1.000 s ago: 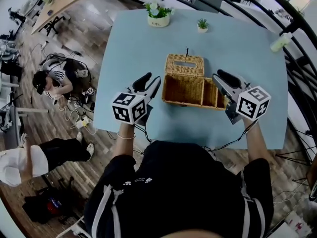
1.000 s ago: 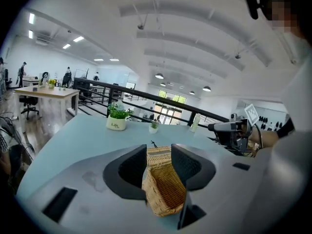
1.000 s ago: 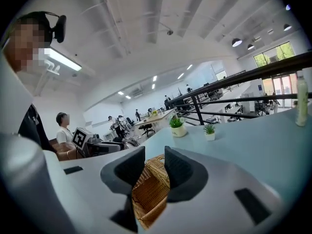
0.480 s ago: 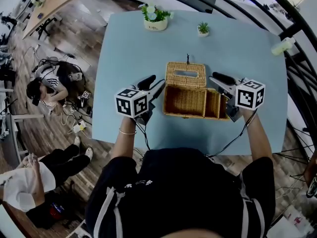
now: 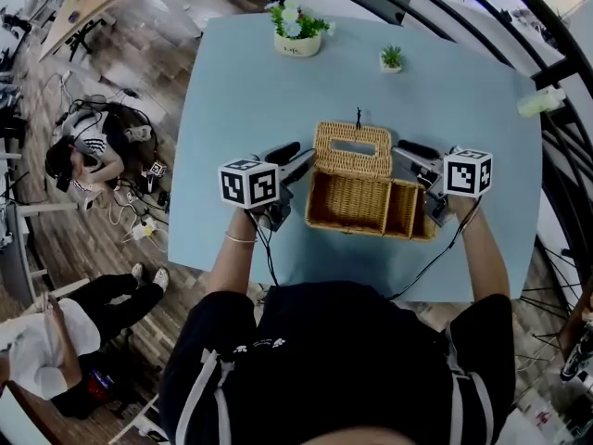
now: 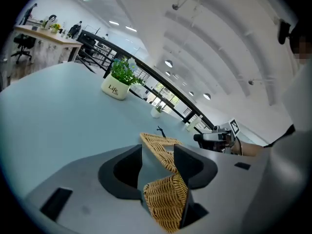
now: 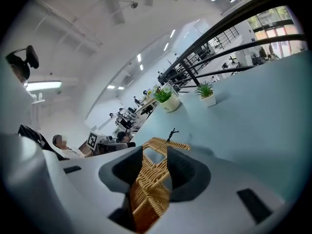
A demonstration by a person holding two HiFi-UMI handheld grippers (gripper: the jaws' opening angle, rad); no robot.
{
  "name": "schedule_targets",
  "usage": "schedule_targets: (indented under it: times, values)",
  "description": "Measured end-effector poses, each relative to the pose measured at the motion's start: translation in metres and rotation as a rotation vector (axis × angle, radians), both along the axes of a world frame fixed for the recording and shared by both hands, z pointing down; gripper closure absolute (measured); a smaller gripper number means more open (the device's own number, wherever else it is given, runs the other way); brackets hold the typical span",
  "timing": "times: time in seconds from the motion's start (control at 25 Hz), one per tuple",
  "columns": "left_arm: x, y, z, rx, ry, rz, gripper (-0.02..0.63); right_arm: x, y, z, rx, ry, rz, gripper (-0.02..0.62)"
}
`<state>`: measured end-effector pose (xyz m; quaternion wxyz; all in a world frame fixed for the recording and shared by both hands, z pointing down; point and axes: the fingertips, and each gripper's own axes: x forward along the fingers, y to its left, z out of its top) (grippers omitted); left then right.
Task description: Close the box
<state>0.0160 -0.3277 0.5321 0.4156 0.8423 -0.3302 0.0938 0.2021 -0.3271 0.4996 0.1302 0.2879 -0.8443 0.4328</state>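
Your left gripper's [image 6: 158, 162] jaws had just been opening; your right gripper's [image 7: 155, 164] stood apart. The open box [image 5: 357, 202] showed between each pair, ungripped, on the pale blue table [image 5: 250, 82] above a wooden floor [image 5: 139, 58].

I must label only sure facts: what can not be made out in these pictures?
- Black piece on the wicker lid: too small everywhere to identify.
- Bottle: head view, small and blurred; kind unclear.
- Wicker box compartments: both gripper views, its own wall hides them.
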Motion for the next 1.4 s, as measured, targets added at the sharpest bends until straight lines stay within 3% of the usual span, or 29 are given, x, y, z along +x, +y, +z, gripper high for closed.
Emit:
schedule_targets:
  times: [0.32, 0.64, 1.08, 1.4]
  values:
    - [0.007, -0.005, 0.02, -0.089, 0.09, 0.002, 0.41, 0.0, 0.0, 0.017, -0.064, 0.013, -0.059, 0.437]
    - [0.024, -0.012, 0.027, -0.145, 0.202, -0.007, 0.41, -0.006, 0.004, 0.019, -0.054, 0.042, -0.113, 0.437]
    - [0.022, -0.017, 0.021, -0.105, 0.178, -0.034, 0.47, -0.001, 0.002, 0.008, -0.021, 0.028, -0.068, 0.439]
    - [0.021, -0.021, 0.004, -0.042, 0.224, -0.056, 0.52, 0.007, -0.002, 0.012, -0.033, 0.031, -0.03, 0.437]
